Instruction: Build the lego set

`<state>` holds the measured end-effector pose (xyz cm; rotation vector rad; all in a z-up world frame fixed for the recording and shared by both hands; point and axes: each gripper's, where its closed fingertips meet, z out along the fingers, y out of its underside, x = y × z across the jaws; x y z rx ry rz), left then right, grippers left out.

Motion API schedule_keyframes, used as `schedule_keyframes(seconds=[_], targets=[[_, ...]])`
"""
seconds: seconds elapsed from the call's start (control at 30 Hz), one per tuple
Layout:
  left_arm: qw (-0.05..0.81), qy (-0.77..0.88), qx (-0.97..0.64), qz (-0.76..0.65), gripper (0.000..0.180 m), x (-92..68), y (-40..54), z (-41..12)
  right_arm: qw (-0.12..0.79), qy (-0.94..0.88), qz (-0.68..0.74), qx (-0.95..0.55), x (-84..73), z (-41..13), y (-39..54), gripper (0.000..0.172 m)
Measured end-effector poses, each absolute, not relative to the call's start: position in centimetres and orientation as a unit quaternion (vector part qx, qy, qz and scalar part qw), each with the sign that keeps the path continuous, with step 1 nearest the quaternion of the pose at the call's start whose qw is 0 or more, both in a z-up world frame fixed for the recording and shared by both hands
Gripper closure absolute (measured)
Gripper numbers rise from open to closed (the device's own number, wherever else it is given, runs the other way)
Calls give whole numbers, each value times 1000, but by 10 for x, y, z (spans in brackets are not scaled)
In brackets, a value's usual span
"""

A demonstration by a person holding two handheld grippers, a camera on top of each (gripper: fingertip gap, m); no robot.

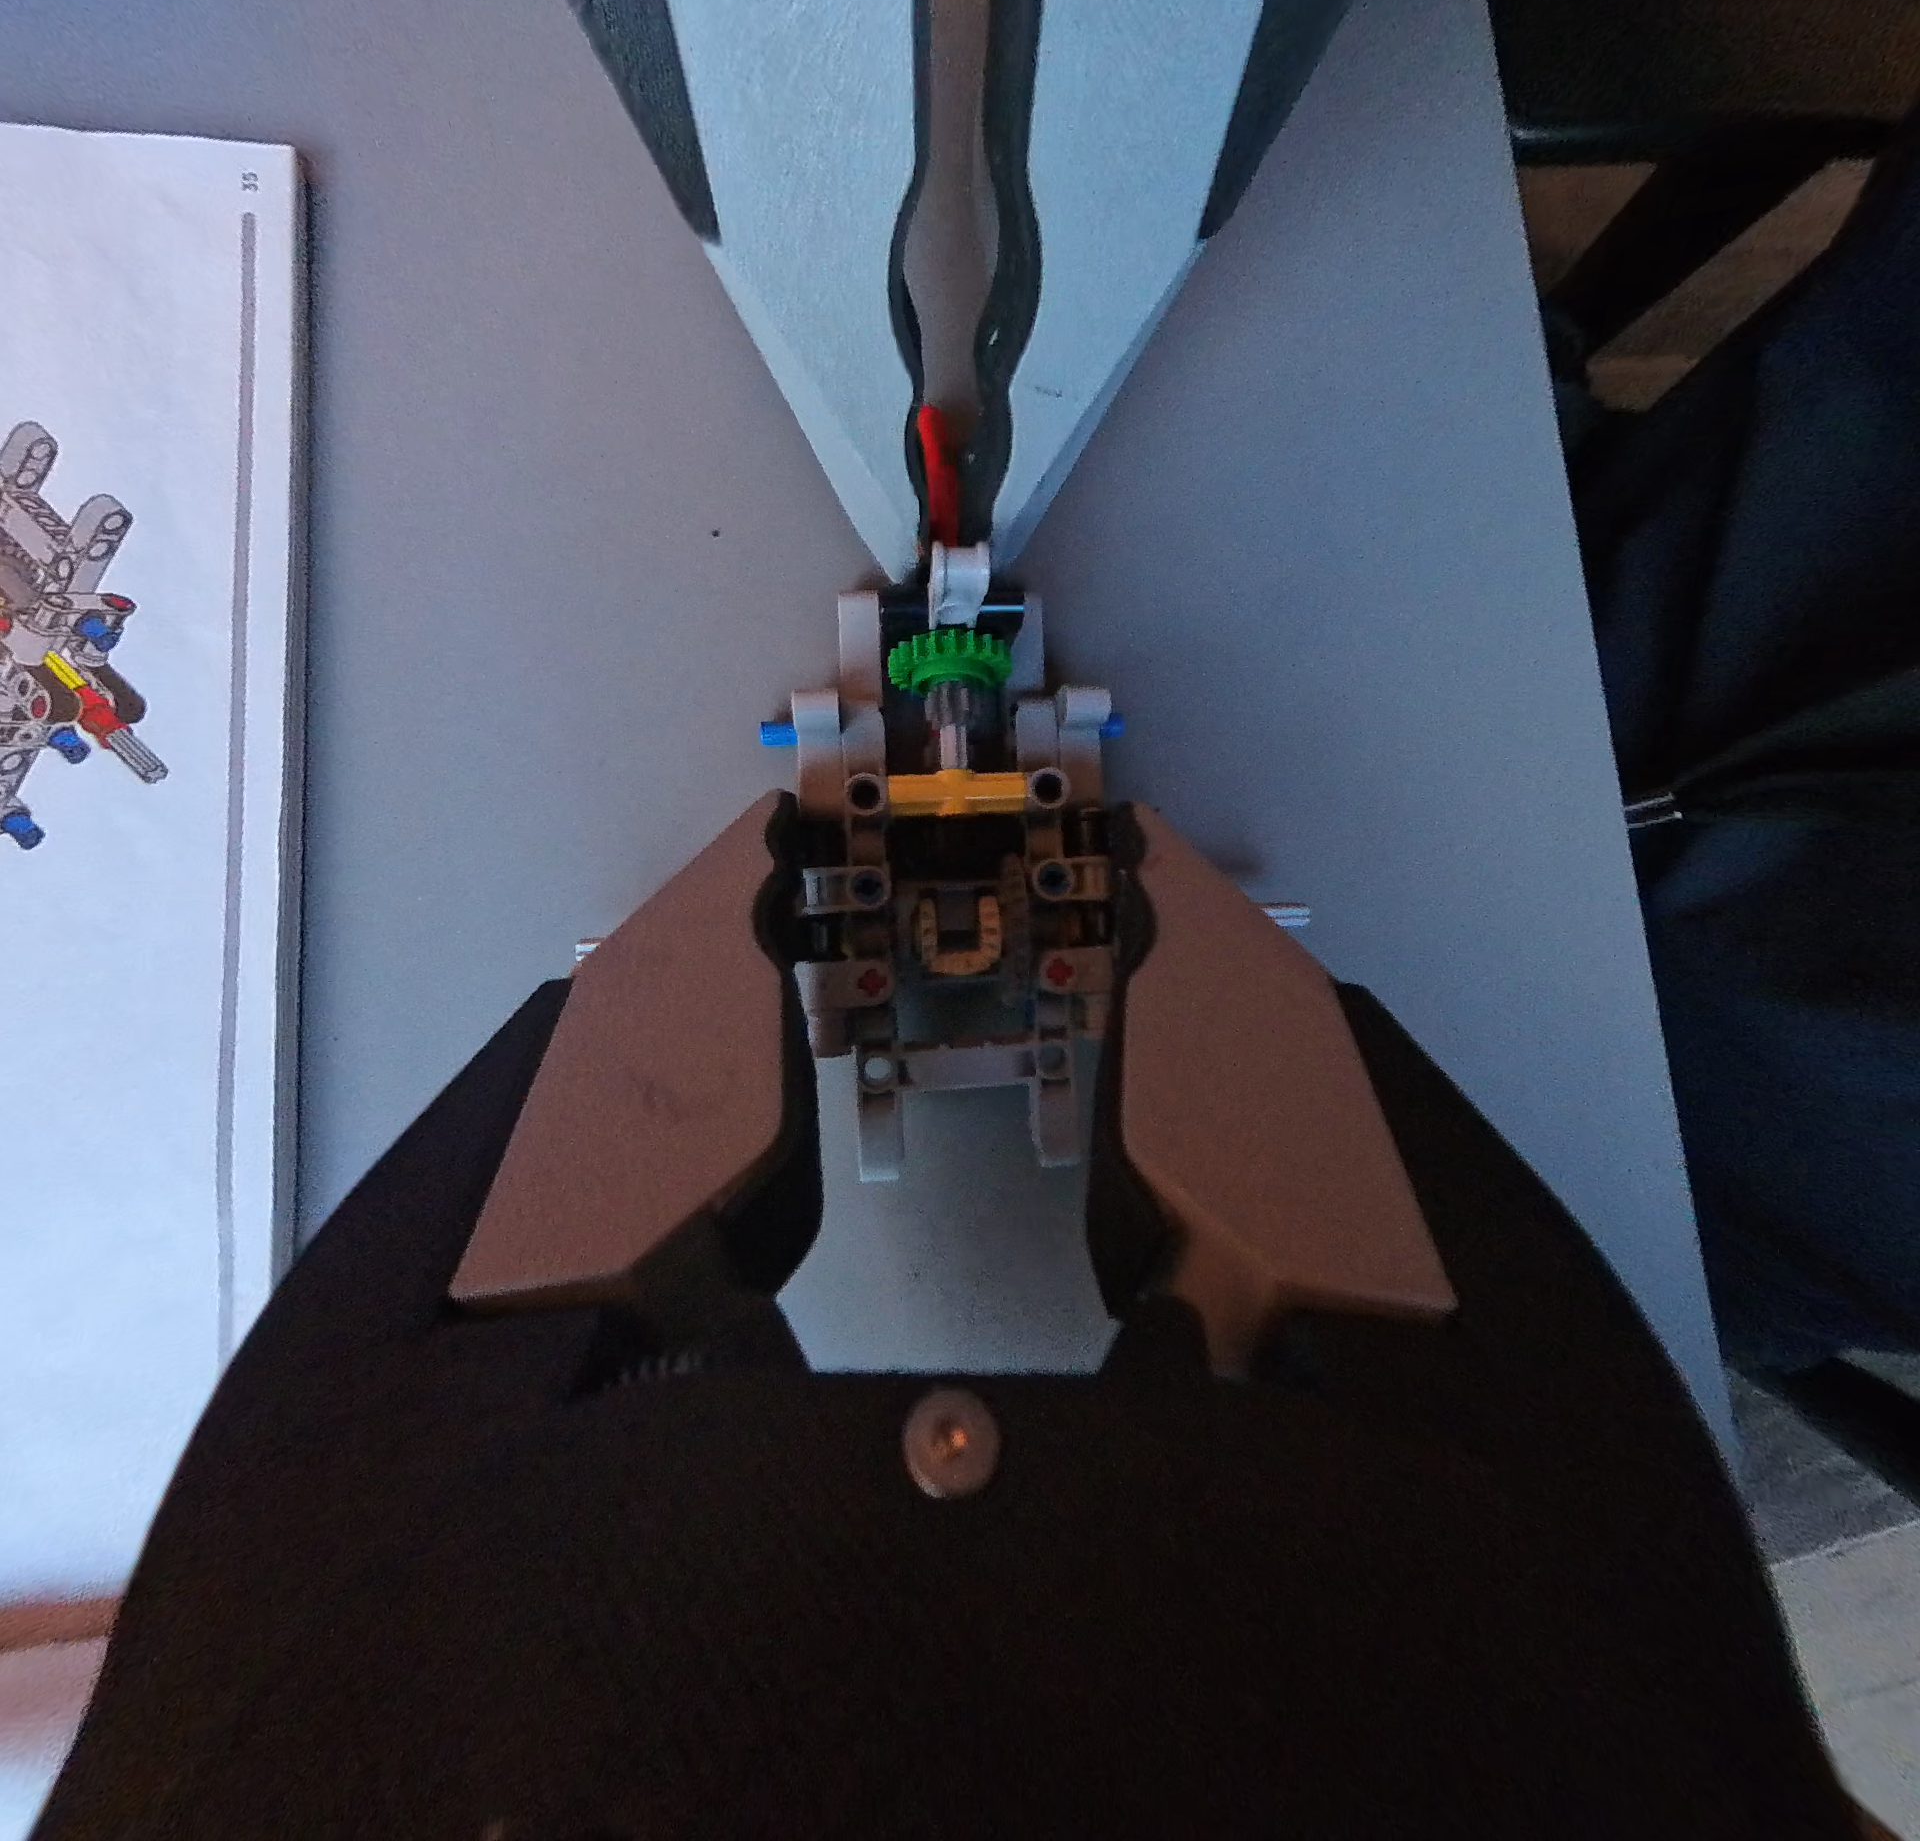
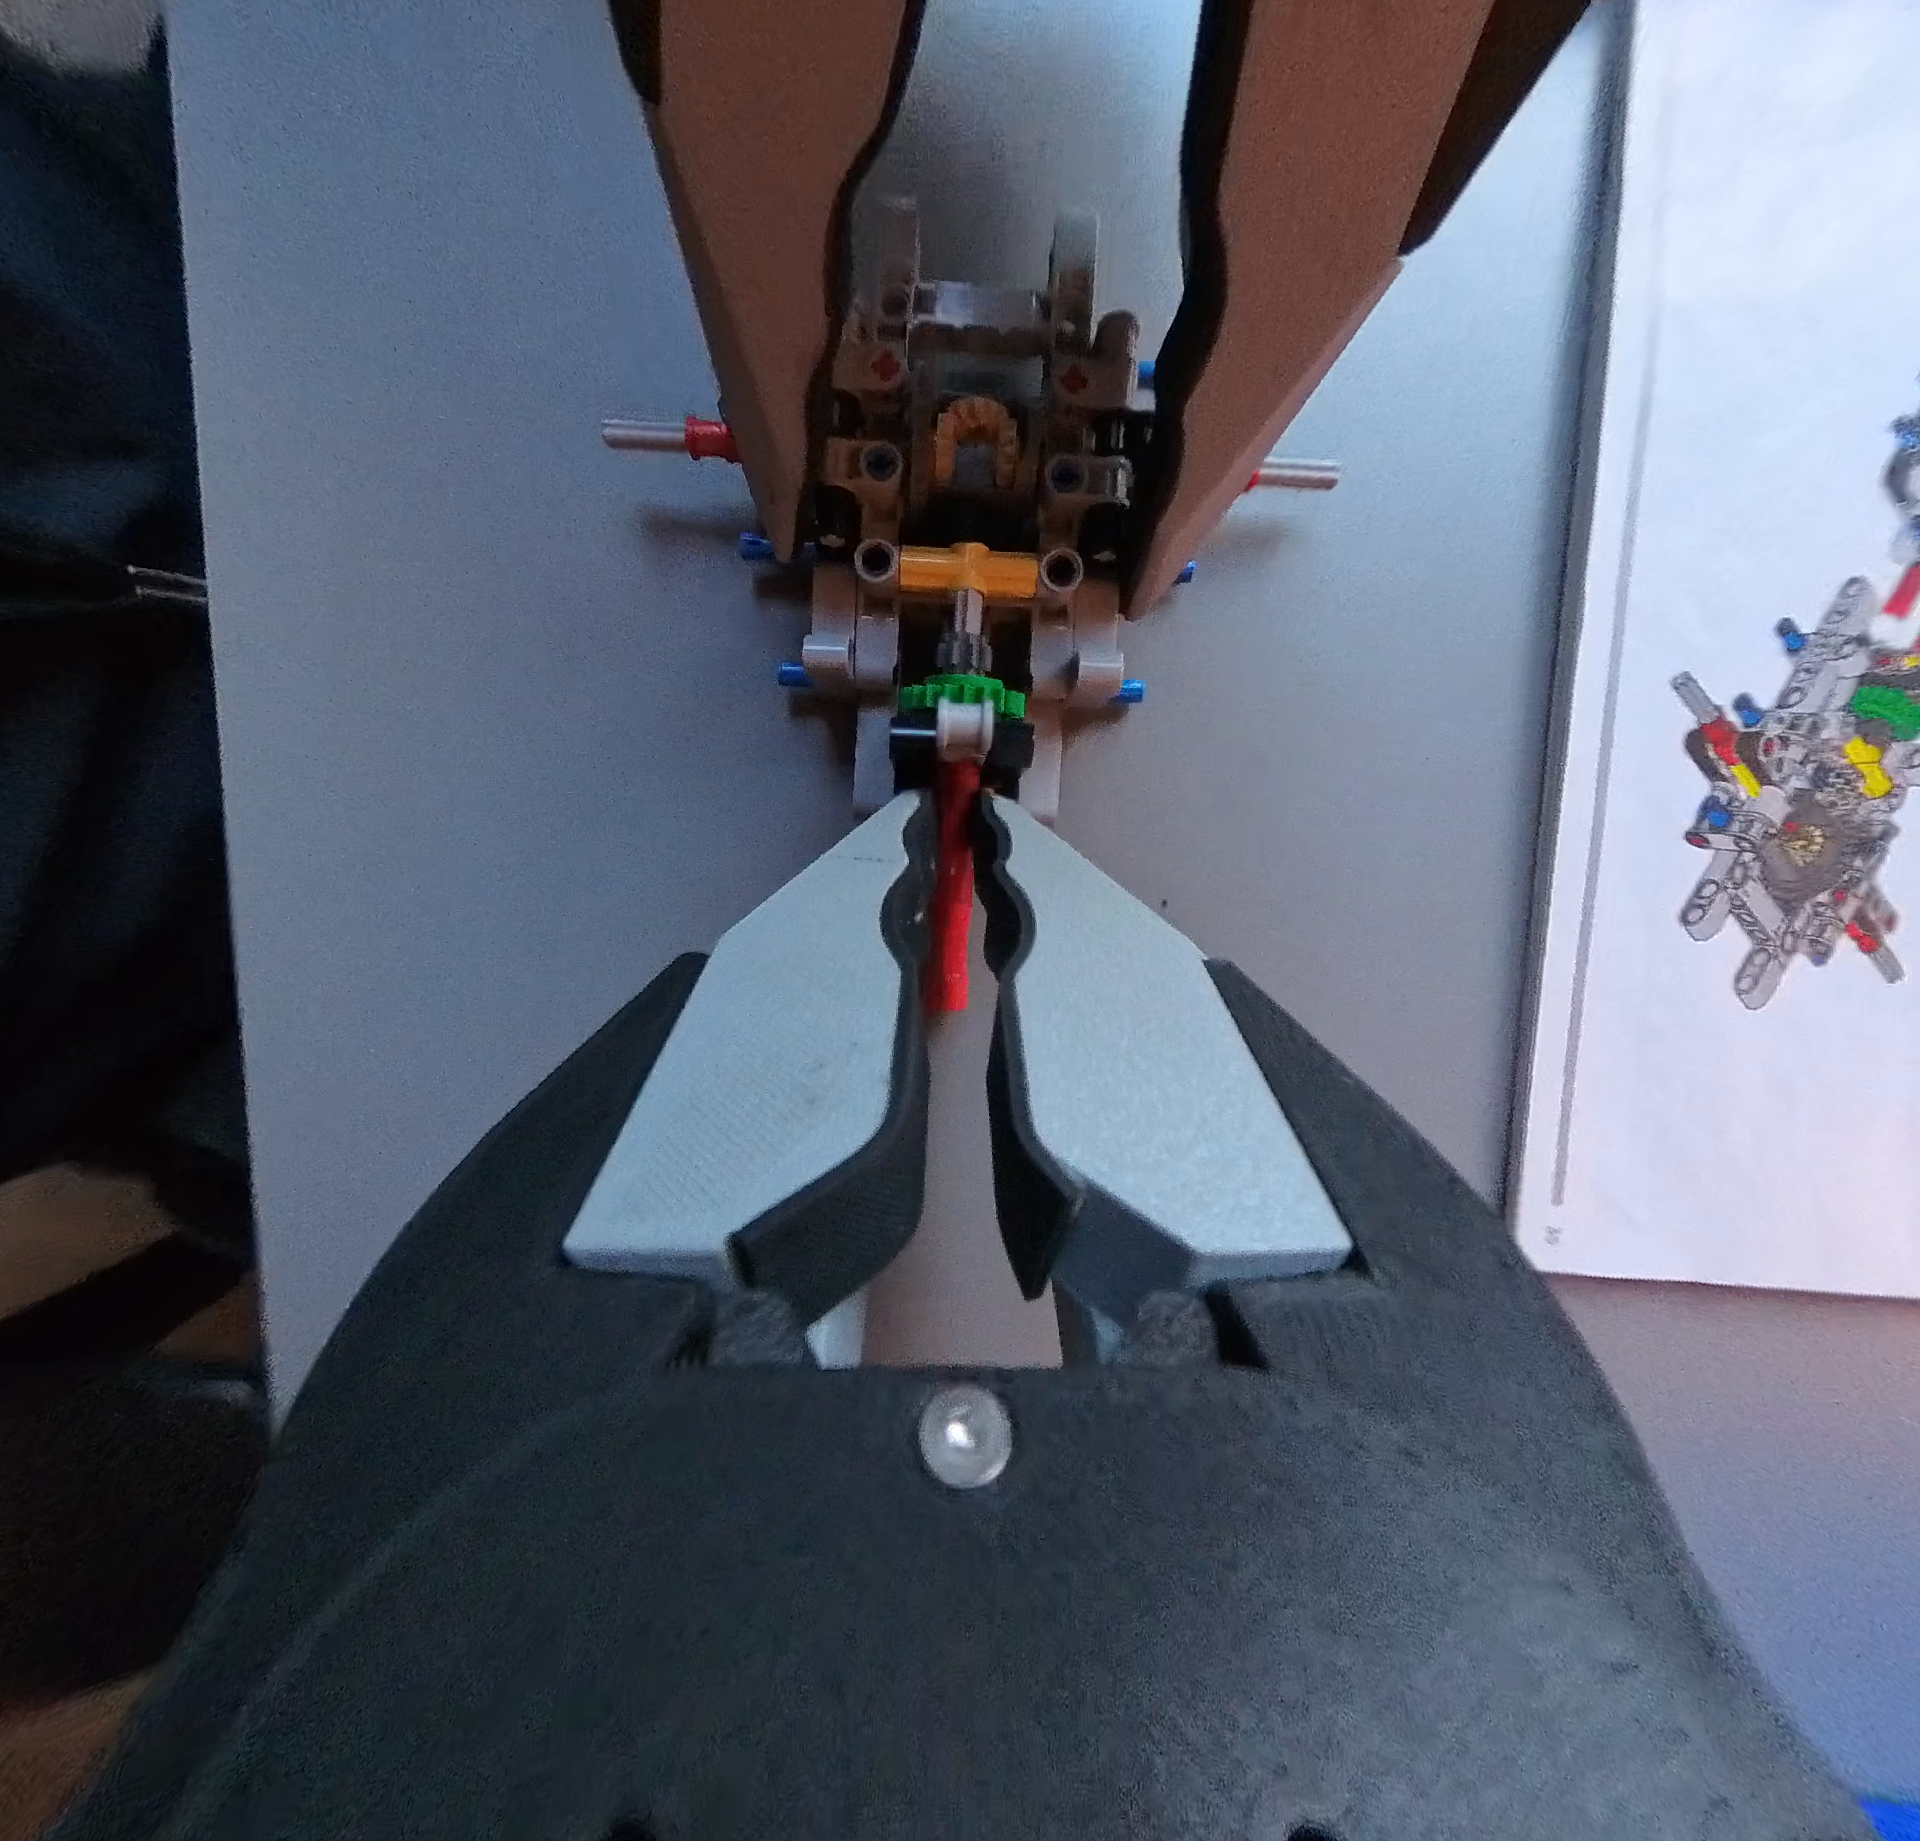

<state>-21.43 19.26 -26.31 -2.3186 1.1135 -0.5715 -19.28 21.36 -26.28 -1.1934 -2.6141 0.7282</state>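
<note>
While the two tools face each other across a pale grey surface (image 1: 499,420), a toy brick model (image 1: 956,887) of grey beams, gears and pins lies flat between them. At one end, the left tool (image 1: 951,861), with brown fingers (image 1: 665,1064) and wavy black pads, straddles the model's wider part, one pad against each flank beside the black side pieces, so the model is clamped across its width; the right wrist view shows the same brown fingers closing on either side of it (image 2: 966,503). Inside that clamped section sit a tan bevel gear (image 1: 956,934) and two small red cross-shaped pin ends. Just beyond the brown fingertips, a yellow connector (image 1: 956,792) spans two grey beams, and a grey shaft runs from it to a green gear (image 1: 932,657). Blue pins (image 1: 774,731) poke out sideways from the grey beams. At the far end, the right tool (image 2: 956,835), with light grey fingers (image 2: 790,1043), is clenched on a red axle (image 2: 951,908) that points lengthwise along the fingers; its wavy black pads press on either side, and the axle's forward tip goes into a white connector (image 2: 961,726) on a black part just behind the green gear. An open instruction booklet (image 1: 125,648) with a coloured assembly drawing lies on the surface beside the model, well apart from both tools.
</note>
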Motion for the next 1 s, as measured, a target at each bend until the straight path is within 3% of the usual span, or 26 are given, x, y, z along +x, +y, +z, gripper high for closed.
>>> schedule_keyframes(seconds=[0.2,0.4,0.6,1.0], targets=[[290,346,-849,-274,126,-211,198,-257,-67,-890,136,-431,-188,-254,218,170],[302,357,-849,-246,126,-213,197,-262,-119,-873,178,-438,-189,-262,215,169],[296,344,-851,-264,126,-213,198,-261,-12,-863,293,-411,-194,-262,214,169],[304,329,-850,-278,127,-215,200,-259,98,-818,411,-389,-202,-261,212,169]])
